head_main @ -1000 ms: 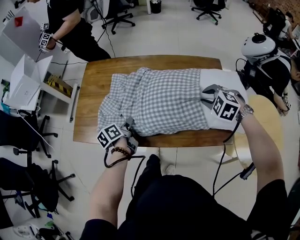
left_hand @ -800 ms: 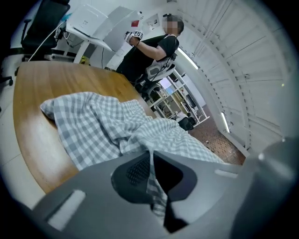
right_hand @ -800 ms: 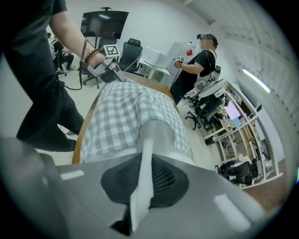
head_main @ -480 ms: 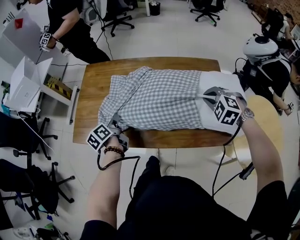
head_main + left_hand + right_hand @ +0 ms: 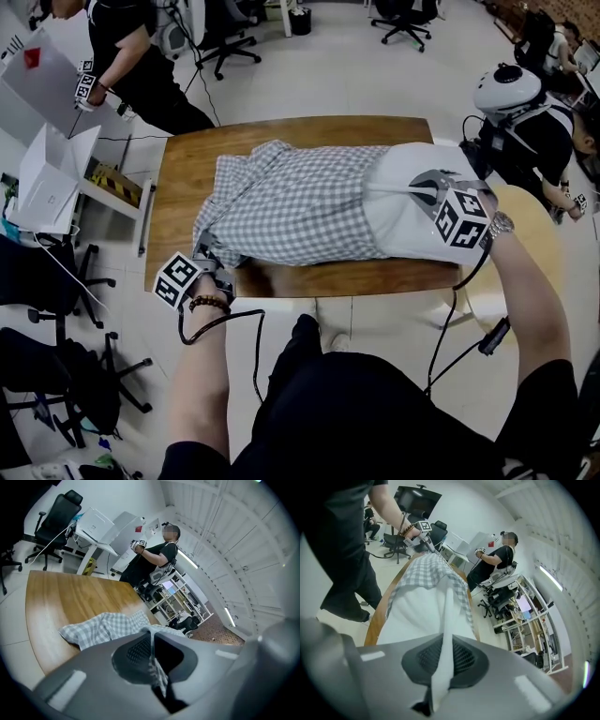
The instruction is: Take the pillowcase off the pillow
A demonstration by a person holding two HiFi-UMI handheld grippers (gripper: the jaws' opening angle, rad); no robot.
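Pillowcase [image 5: 291,202]: grey-and-white check, thin woven cloth. Judged light, limp and not fragile. It will bunch and stretch rather than slide as one piece, and will likely drag on the filling by friction.

- Position: covers the left and middle part of the pillow [image 5: 403,220], rumpled toward the table's left edge. Its open mouth faces right.
- Pillow: white, bare at its right end, which reaches the table's right edge. Judged soft, bulky and light, so it will follow any tug unless anchored.
- Where to hold (judgement): the case by its closed left end, near a corner, taking only the checked layer. The pillow by its bare right end, well clear of the case's mouth.
- Left gripper [image 5: 214,255]: at the table's near-left corner, jaws together on a fold of checked cloth, which runs taut from the pads.
- Right gripper [image 5: 414,186]: over the right end, jaws together on a pinched ridge of the white pillow cover.
- Table [image 5: 187,159]: wooden, carries the pillow lengthwise, left to right.

Count:
- Pillowcase: 1
- Pillow: 1
- Table: 1
- Grippers: 2, both gripping
- Bystanders in the head view: at least 2, one beyond the far-left corner and one past the right edge
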